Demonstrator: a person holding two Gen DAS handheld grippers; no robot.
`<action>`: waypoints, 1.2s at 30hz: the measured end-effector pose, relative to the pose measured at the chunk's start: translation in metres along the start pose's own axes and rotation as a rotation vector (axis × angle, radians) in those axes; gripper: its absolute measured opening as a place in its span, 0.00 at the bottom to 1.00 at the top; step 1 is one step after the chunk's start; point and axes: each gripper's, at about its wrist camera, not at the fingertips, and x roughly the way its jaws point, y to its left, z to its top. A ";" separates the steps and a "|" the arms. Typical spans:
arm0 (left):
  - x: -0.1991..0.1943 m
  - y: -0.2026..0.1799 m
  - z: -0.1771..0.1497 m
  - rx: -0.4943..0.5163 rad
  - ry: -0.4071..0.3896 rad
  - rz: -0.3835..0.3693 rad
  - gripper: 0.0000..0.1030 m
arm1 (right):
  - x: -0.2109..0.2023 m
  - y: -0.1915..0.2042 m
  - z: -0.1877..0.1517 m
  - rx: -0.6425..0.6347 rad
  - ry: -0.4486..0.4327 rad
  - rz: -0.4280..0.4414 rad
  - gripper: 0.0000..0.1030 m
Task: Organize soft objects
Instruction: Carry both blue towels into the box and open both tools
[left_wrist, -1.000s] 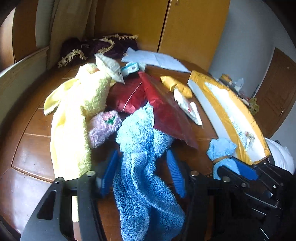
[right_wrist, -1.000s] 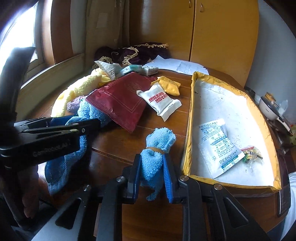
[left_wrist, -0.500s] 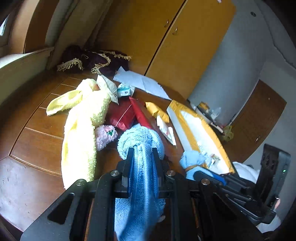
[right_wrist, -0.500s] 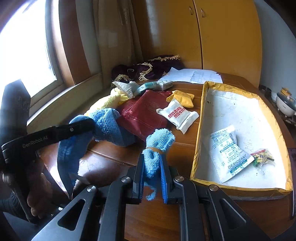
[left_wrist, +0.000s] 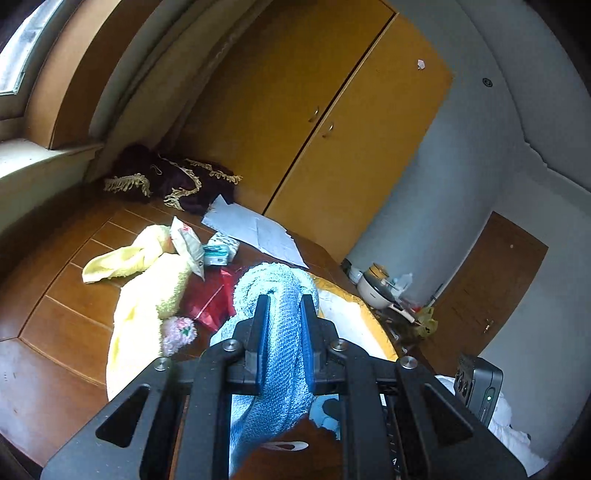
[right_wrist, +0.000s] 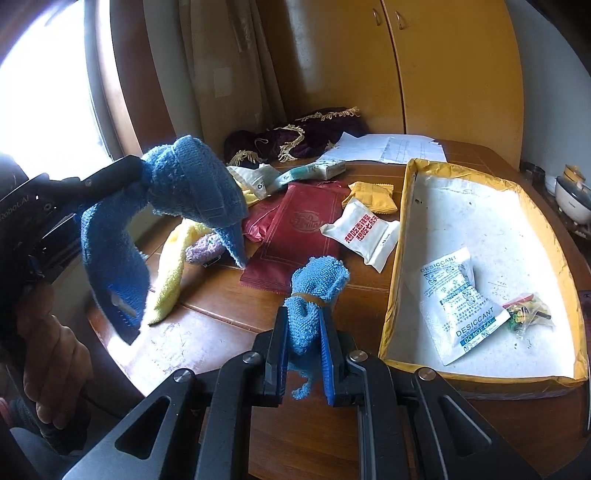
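Left wrist view: your left gripper (left_wrist: 283, 317) is clamped on the blue towel (left_wrist: 273, 291), which bunches above the 2 fingers and hangs below them. At 10 o'clock the yellow towel (left_wrist: 147, 295) lies on the table (left_wrist: 55, 306), with a pink puff (left_wrist: 179, 330) beside it. The rice cooker (left_wrist: 375, 290) at 2 o'clock shows clearly only here.

Right wrist view: your right gripper (right_wrist: 304, 336) pinches the small cloth (right_wrist: 314, 291). The blue towel (right_wrist: 184, 199) hangs clear of the table at 10 o'clock. Only here you see the tray (right_wrist: 400, 229) at 3 o'clock holding a desiccant pack (right_wrist: 460, 299), and your hand (right_wrist: 55, 365).
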 end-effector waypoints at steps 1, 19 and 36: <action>0.003 -0.002 0.000 0.004 0.006 -0.005 0.12 | -0.001 0.000 0.000 0.003 -0.004 0.003 0.15; 0.093 -0.092 0.021 0.110 0.111 -0.118 0.12 | -0.051 -0.101 0.035 0.229 -0.195 -0.007 0.15; 0.245 -0.116 -0.035 0.293 0.480 0.101 0.13 | 0.012 -0.149 0.032 0.299 0.063 -0.308 0.20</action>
